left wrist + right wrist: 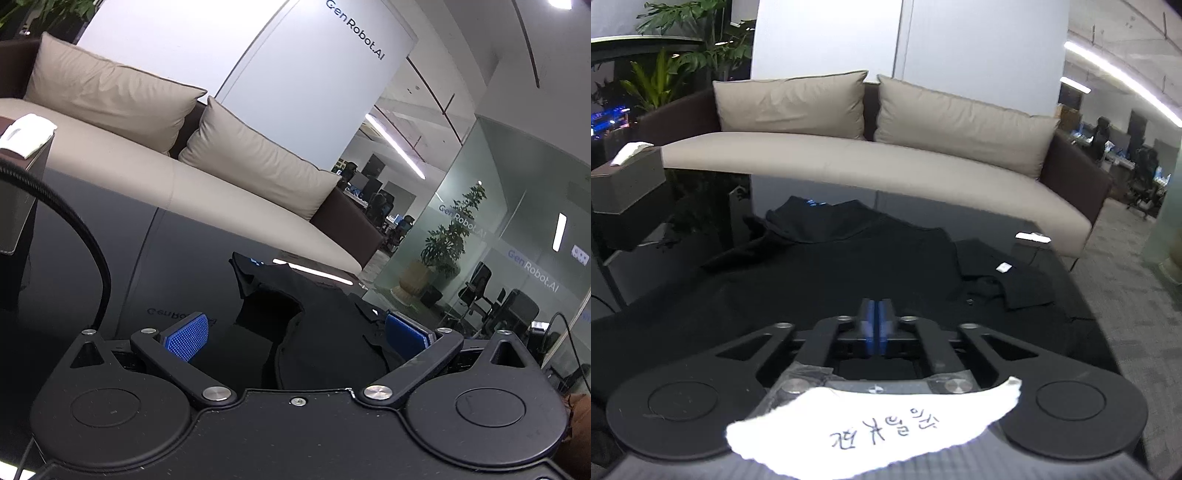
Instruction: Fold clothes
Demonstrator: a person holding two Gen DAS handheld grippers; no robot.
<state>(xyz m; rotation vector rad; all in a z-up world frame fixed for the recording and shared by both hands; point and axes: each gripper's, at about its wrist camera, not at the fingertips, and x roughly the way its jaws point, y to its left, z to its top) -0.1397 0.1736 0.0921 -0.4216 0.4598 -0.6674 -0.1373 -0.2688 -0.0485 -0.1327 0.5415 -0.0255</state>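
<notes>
A black garment (pixel 831 266) lies spread over the glossy black table (pixel 923 210), its collar and white neck label (pixel 1004 267) to the right. In the right wrist view my right gripper (pixel 876 325) hovers above the cloth with its blue pads together and nothing between them. In the left wrist view my left gripper (pixel 297 336) is low at the table with its blue pads (pixel 188 338) wide apart. A rumpled edge of the black garment (pixel 332 332) lies in the gap, and neither pad presses on it.
A beige sofa (pixel 849 162) with two cushions runs behind the table. A dark tissue box (pixel 628 184) stands at the table's left corner, and a small white object (pixel 1032 237) lies near its far right edge. A black cable (pixel 85 236) arcs past the left gripper.
</notes>
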